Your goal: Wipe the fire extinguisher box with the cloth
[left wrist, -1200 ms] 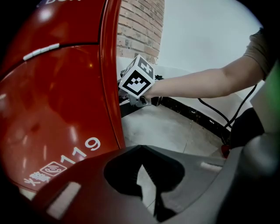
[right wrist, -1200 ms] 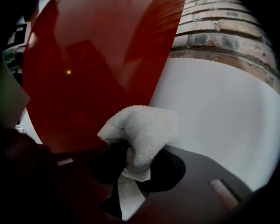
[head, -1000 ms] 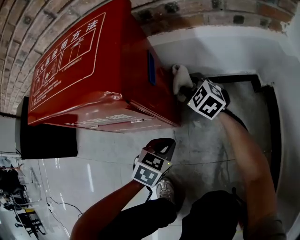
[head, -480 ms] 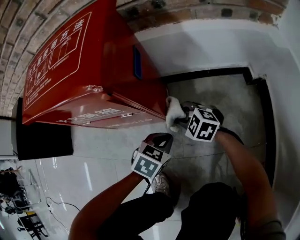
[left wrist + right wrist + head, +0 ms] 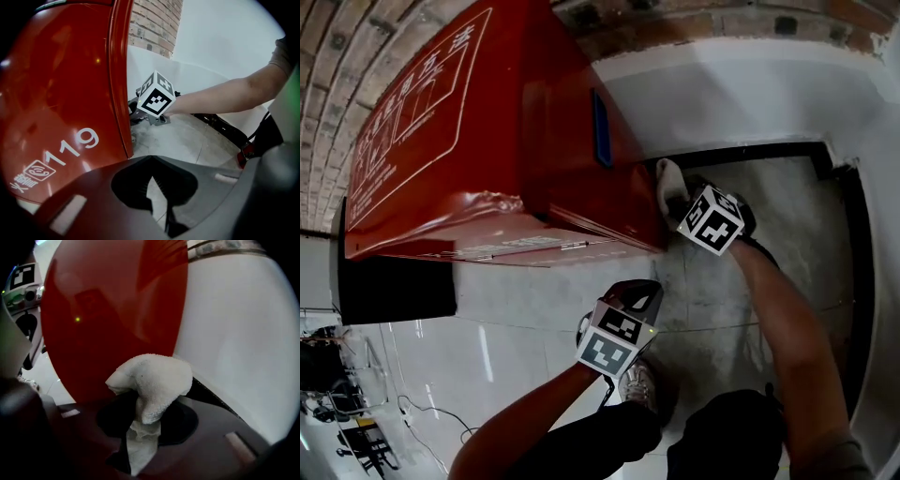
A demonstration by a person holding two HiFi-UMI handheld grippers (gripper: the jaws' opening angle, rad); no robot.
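Nearest me, my left gripper (image 5: 639,289) hangs low over the grey floor (image 5: 741,281). Its jaws are brought together on nothing, and it rests clear of the work.

Up at about one o'clock from it is my right gripper (image 5: 677,204). Its jaws are clamped on the white cloth (image 5: 152,376) and have just squeezed it a touch tighter. The free end of the cloth bulges out past the tips in a soft wad.

That wad sits at the bottom near corner of the red fire extinguisher box (image 5: 487,141), against the side panel. From the right gripper view the red face fills everything from nine to twelve o'clock. I cannot tell whether the wad is pressing on the box or only beside it.

To wipe well, I judge I should lean the wad flat onto the panel so that terry, not jaw tip, meets the paint. I should keep the grip firm so the cloth does not drag out, and run long overlapping strokes along the panel, minding the lower edge.

Beyond, at two o'clock, the white wall (image 5: 722,94) stands close. I should keep my elbow tucked in there.
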